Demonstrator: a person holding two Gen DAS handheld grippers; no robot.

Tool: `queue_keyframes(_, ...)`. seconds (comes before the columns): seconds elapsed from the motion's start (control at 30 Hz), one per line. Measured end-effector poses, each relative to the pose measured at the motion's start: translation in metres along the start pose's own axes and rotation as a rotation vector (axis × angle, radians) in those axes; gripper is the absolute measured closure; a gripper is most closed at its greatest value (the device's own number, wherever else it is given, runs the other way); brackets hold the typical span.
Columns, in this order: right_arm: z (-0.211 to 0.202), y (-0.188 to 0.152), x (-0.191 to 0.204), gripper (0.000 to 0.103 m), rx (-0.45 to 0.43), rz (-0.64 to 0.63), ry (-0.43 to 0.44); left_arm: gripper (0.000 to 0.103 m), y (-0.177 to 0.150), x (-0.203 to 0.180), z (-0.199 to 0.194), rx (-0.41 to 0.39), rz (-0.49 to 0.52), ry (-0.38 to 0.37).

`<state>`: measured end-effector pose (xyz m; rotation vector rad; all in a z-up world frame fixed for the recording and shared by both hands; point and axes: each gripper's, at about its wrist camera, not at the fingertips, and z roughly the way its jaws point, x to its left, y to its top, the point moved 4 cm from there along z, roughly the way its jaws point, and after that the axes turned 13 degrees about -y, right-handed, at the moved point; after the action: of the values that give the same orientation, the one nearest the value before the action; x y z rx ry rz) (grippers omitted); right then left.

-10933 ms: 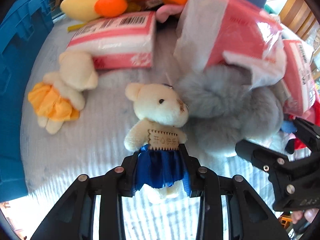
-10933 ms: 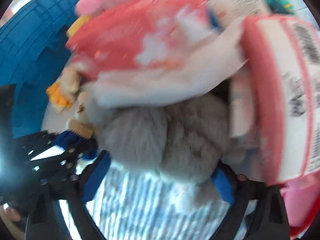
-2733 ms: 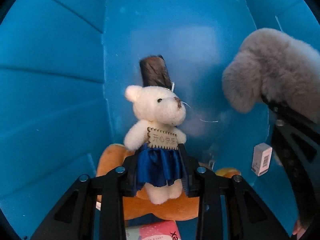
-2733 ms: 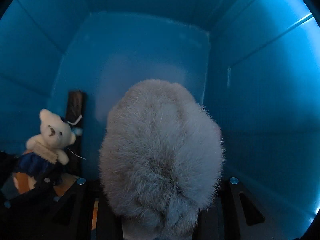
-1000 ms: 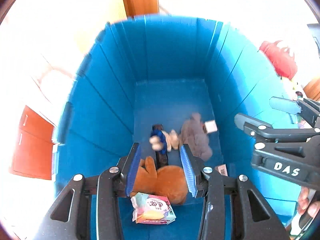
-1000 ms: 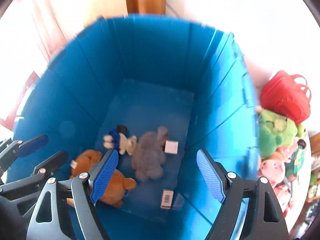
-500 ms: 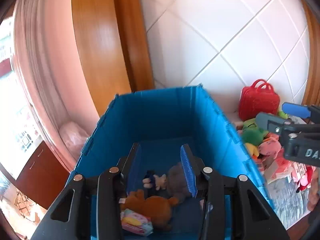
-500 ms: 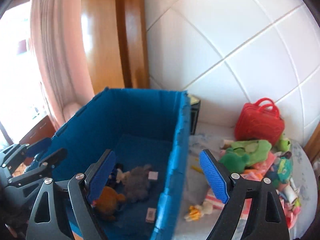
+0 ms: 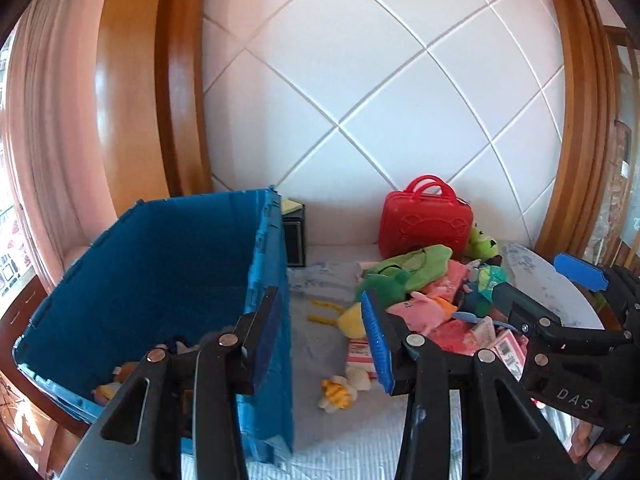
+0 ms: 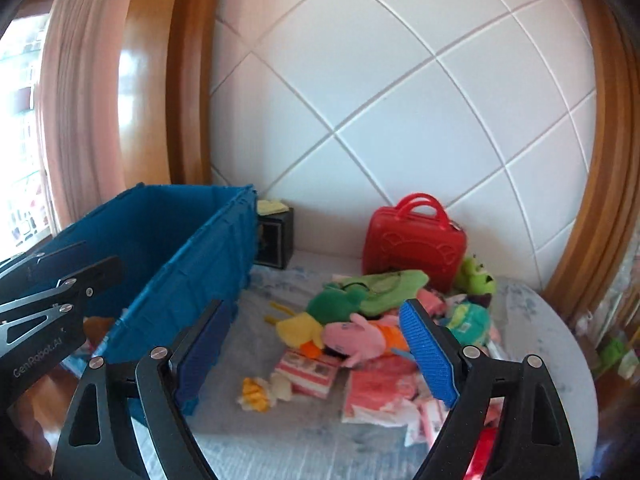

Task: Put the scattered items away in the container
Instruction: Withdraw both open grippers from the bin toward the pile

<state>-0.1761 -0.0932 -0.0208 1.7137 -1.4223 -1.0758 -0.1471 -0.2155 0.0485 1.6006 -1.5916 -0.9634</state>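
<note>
The blue crate stands at the left on the bed; a brown plush and other toys lie at its bottom. My left gripper is open and empty, held over the crate's right wall. My right gripper is wide open and empty, facing the scattered pile: a yellow duck, a pink pig plush, a green frog plush, tissue packs and a small bear in an orange dress. The crate sits left of that pile.
A red toy case and a green monster plush stand at the back by the white tiled wall. A black box sits behind the crate's corner. Wooden frames flank both sides. Bare sheet lies before the pile.
Both grippers have risen out of the crate and swung right, so the crate now sits at the left and the toy pile is in view. The right jaws stand a little wider.
</note>
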Motion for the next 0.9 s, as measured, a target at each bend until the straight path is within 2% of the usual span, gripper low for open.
queue_keyframes(0.2, -0.008, -0.027, -0.068, 0.014, 0.014, 0.05, -0.119, 0.062, -0.022, -0.058, 0.03, 0.071, 0.071, -0.082)
queue_keyframes(0.4, -0.01, -0.054, -0.108, 0.013, 0.033, 0.086, -0.283, 0.062, -0.035, -0.091, 0.05, 0.107, 0.138, -0.165)
queue_keyframes(0.53, -0.004, -0.069, -0.123, 0.013, 0.08, 0.117, -0.329, 0.062, -0.044, -0.102, 0.064, 0.118, 0.166, -0.189)
queue_keyframes(0.9, 0.022, -0.126, -0.159, 0.013, 0.216, 0.229, -0.378, 0.061, -0.065, -0.119, 0.095, 0.144, 0.188, -0.275)
